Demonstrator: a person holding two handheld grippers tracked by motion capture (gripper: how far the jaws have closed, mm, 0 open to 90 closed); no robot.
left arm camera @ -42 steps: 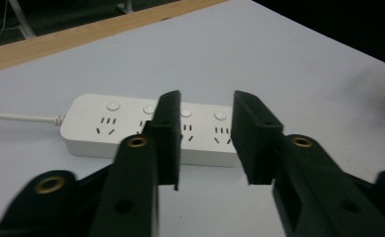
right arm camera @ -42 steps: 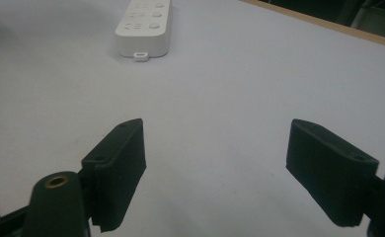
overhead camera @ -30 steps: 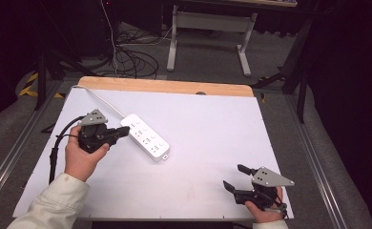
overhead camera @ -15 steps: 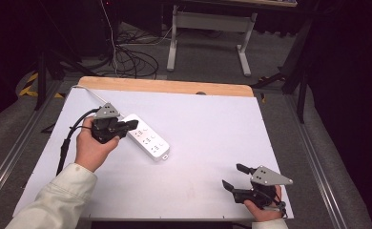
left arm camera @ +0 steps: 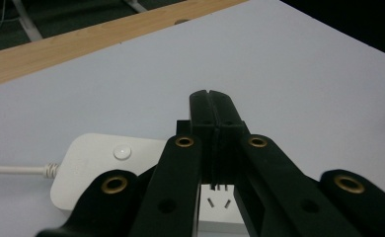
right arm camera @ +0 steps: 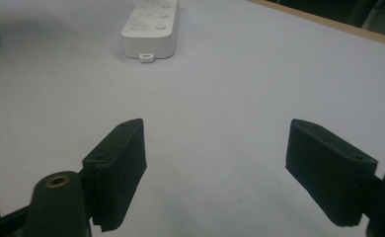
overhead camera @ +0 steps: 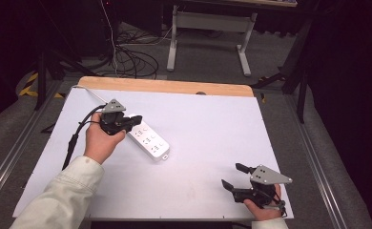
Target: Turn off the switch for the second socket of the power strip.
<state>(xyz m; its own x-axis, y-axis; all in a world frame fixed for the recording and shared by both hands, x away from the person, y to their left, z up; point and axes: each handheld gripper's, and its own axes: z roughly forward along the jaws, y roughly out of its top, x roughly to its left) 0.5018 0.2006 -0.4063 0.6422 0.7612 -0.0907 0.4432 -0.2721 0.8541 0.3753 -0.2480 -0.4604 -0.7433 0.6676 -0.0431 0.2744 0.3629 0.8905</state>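
Note:
A white power strip (overhead camera: 148, 140) lies slantwise on the white table (overhead camera: 208, 129), left of centre, with its white cord (overhead camera: 89, 93) running to the far left corner. My left gripper (overhead camera: 135, 119) hovers over the strip's far end, jaws shut with nothing between them. In the left gripper view the closed pads (left arm camera: 211, 98) point past the strip's round button end (left arm camera: 96, 165), where the cord (left arm camera: 13, 169) enters. My right gripper (overhead camera: 232, 175) rests near the table's front right, open and empty. In the right gripper view the wide gripper (right arm camera: 215, 158) faces the strip (right arm camera: 148, 24) far ahead.
A wooden strip (overhead camera: 165, 86) borders the table's far edge. The left gripper's black cable (overhead camera: 74, 138) trails back along the forearm. Beyond the table are floor cables (overhead camera: 127, 57) and a desk frame (overhead camera: 208, 24). Metal rails run along both table sides.
My left hand has moved right and away from me, from beside the power strip to over its far end, jaws staying shut. The right gripper has not moved.

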